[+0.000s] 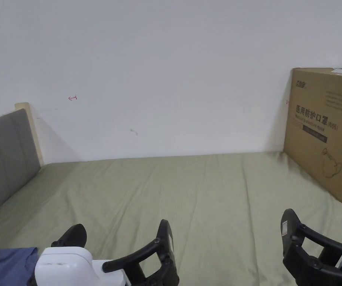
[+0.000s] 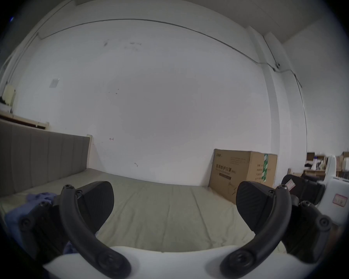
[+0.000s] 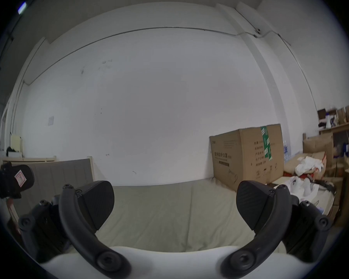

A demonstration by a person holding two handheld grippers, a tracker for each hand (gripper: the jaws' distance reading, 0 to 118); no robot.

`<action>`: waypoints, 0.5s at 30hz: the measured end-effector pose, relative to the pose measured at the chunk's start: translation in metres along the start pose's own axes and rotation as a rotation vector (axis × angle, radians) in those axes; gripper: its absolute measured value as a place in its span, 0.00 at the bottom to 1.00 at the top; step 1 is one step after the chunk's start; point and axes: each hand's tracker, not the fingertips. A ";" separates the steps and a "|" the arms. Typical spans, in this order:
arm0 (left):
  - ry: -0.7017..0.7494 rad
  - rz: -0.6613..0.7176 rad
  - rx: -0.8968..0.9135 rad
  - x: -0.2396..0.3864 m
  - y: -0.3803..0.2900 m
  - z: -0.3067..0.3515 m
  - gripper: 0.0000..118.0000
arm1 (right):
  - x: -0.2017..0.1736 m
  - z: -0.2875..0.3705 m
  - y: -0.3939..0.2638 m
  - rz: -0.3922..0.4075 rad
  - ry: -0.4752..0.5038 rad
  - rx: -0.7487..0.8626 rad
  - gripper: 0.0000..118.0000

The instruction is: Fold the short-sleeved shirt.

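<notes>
A crumpled blue shirt [image 1: 6,264] lies on the green bed sheet [image 1: 189,193] at the near left edge; part of it runs out of the head view. My left gripper [image 1: 120,234] hovers just right of it, jaws wide apart and holding nothing. In the left gripper view the shirt [image 2: 36,197] lies behind the left jaw, and the gripper [image 2: 174,202] points across bare sheet. My right gripper [image 1: 330,238] is at the near right, one jaw visible. In its own view it [image 3: 174,202] stands open over the sheet with nothing between the jaws.
A large cardboard box [image 1: 326,130] stands on the bed's far right corner against the white wall. A grey padded headboard [image 1: 2,156] bounds the left side. Beyond the box, clutter and cartons [image 3: 310,162] crowd the room's right side.
</notes>
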 end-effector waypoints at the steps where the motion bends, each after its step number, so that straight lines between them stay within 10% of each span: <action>1: -0.005 -0.007 -0.001 0.000 -0.001 0.000 1.00 | 0.000 0.000 0.001 -0.003 0.004 -0.003 1.00; 9: 0.088 -0.361 -0.035 0.020 0.001 0.000 0.97 | 0.006 -0.002 0.000 0.046 0.032 -0.134 1.00; 11: 0.107 -0.358 -0.044 0.021 0.002 -0.001 0.53 | 0.006 -0.004 0.001 0.044 0.033 -0.153 0.97; 12: 0.135 -0.363 -0.084 0.020 0.002 -0.004 0.20 | 0.005 -0.003 0.000 0.063 0.031 -0.147 0.83; 13: 0.150 -0.354 -0.124 0.018 0.002 -0.009 0.00 | 0.003 -0.002 0.000 0.111 0.017 -0.125 0.24; 14: 0.144 -0.319 -0.144 0.015 0.003 -0.011 0.00 | 0.003 -0.007 -0.002 0.140 -0.009 -0.152 0.00; 15: 0.115 -0.279 -0.158 0.011 0.003 -0.013 0.00 | 0.008 -0.003 0.004 0.111 -0.045 -0.150 0.00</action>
